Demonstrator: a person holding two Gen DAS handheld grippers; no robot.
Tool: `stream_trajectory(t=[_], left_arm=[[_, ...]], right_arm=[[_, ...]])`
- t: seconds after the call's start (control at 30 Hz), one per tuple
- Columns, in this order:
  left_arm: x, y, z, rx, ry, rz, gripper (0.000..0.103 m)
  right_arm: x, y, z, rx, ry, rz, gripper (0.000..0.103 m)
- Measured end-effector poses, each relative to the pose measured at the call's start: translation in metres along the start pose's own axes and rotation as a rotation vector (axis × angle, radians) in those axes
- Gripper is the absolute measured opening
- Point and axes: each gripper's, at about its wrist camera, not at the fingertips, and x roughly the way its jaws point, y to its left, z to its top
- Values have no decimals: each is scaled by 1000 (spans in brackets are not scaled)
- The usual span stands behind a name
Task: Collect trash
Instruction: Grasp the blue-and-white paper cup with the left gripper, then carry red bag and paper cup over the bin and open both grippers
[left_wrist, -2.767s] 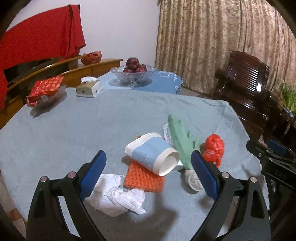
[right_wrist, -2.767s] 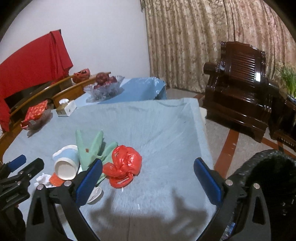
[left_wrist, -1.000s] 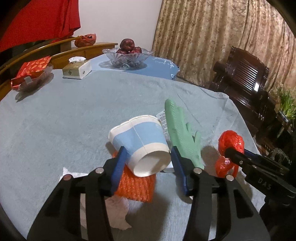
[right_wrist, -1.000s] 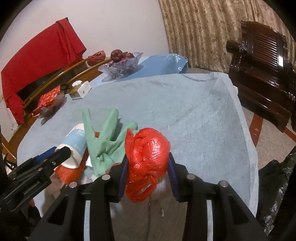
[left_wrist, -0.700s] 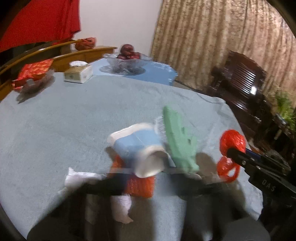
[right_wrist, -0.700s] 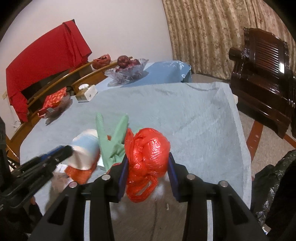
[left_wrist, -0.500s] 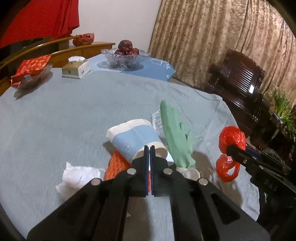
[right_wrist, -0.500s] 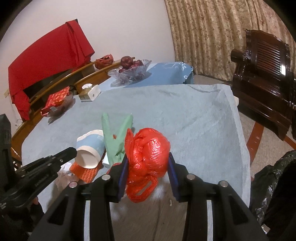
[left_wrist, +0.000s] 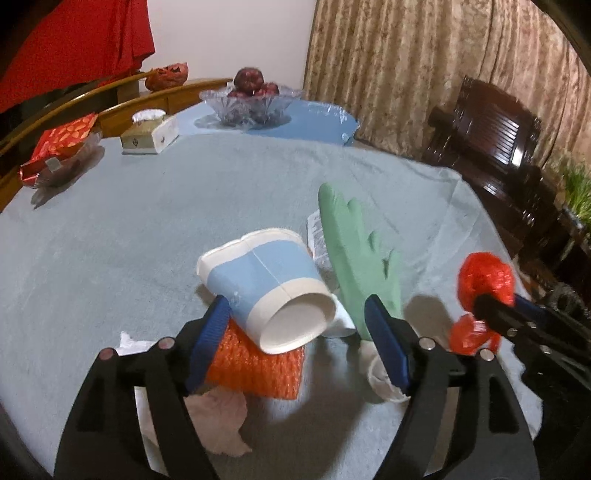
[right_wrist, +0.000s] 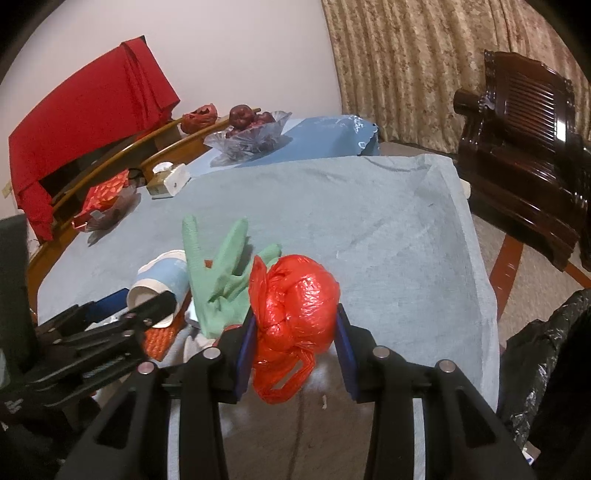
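Observation:
My left gripper (left_wrist: 295, 328) is open, its blue pads either side of a blue-and-white paper cup (left_wrist: 266, 284) lying on its side on an orange sponge (left_wrist: 255, 365). A green rubber glove (left_wrist: 354, 254) lies to the cup's right, and a crumpled white tissue (left_wrist: 218, 417) lies below the left finger. My right gripper (right_wrist: 295, 343) is shut on a crumpled red plastic bag (right_wrist: 295, 299) and holds it above the table near the front right edge. The bag also shows in the left wrist view (left_wrist: 484, 280).
The table has a grey-blue cloth (left_wrist: 147, 206). At the far side stand a glass fruit bowl (left_wrist: 251, 99), a tissue box (left_wrist: 149, 134) and a red packet on a dish (left_wrist: 59, 147). A black trash bag (right_wrist: 543, 354) hangs off the table's right. A dark wooden chair (right_wrist: 524, 110) stands beyond.
My left gripper closed fully and slipped off the cup, then opened again around it. My right gripper closed on the red bag and has kept it lifted, drifting slightly back.

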Motion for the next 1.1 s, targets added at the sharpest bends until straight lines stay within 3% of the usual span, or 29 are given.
stream_trajectory(t=[0.1,0.13,0.2,0.6,1.1], left_arm=[[12,5,0,-13,26,15,72],[15,8,-1,-21,32,15,65],[16,14,-1,-40,35,1,62],[-30,18,9,-58,-73,-49,58],[-87,-26,4,13,-127,-128,58]], right_arm=[[3,-2,-1,0,4,-3,39],[4,-3,-1,0,5,-3,39],[6,-4,-2,3,8,-4,39],[-2,2,2,1,-8,9,39],[-83,-6,9,-1,-124,1,39]])
